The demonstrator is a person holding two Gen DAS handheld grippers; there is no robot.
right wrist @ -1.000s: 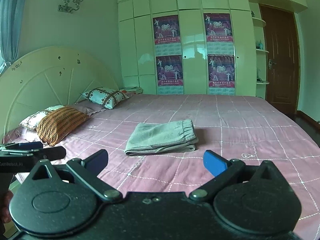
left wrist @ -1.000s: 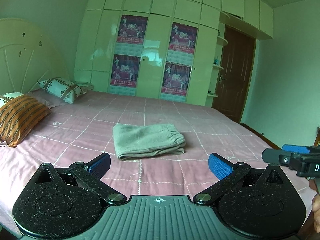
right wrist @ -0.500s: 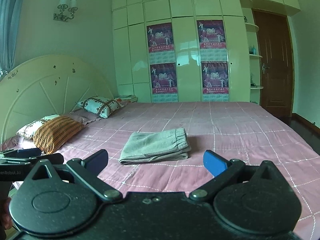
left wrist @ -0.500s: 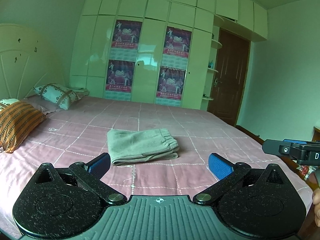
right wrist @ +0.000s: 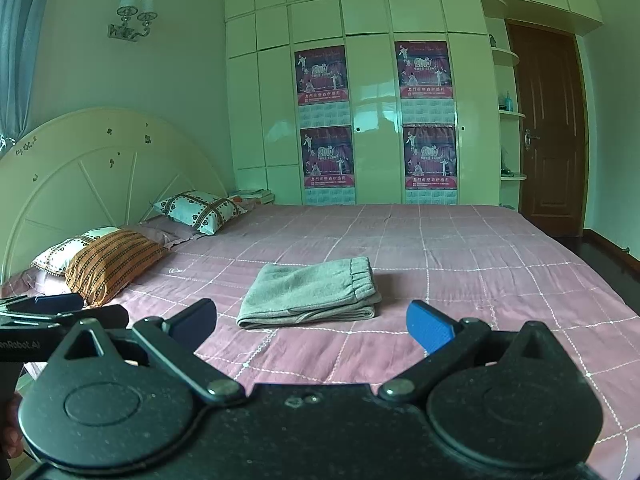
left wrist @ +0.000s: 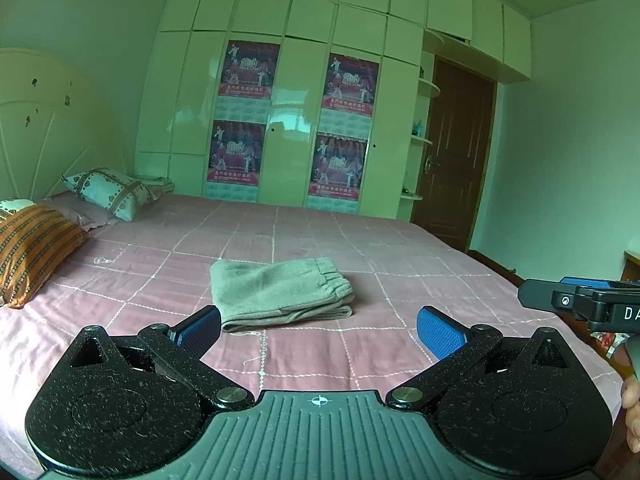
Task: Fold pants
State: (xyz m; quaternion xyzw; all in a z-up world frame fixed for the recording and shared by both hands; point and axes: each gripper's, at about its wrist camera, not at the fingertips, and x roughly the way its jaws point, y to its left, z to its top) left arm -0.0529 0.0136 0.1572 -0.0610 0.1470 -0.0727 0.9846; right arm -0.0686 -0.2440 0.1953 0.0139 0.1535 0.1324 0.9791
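Observation:
Grey pants [left wrist: 280,292] lie folded into a compact stack on the pink quilted bed [left wrist: 400,248], waistband to the right. They also show in the right wrist view [right wrist: 312,294]. My left gripper [left wrist: 318,330] is open and empty, held back from the pants near the bed's front edge. My right gripper [right wrist: 312,326] is open and empty, also short of the pants. The right gripper shows at the right edge of the left wrist view [left wrist: 580,304], and the left gripper shows at the left edge of the right wrist view [right wrist: 52,312].
Pillows [right wrist: 116,260] lie at the headboard [right wrist: 80,172] on the left. A white wardrobe with posters [right wrist: 376,128] stands behind the bed. A brown door [right wrist: 548,128] is at the right.
Both grippers have drawn back and tilted up, so the folded pants sit lower and a little farther off in both views. Both stay open.

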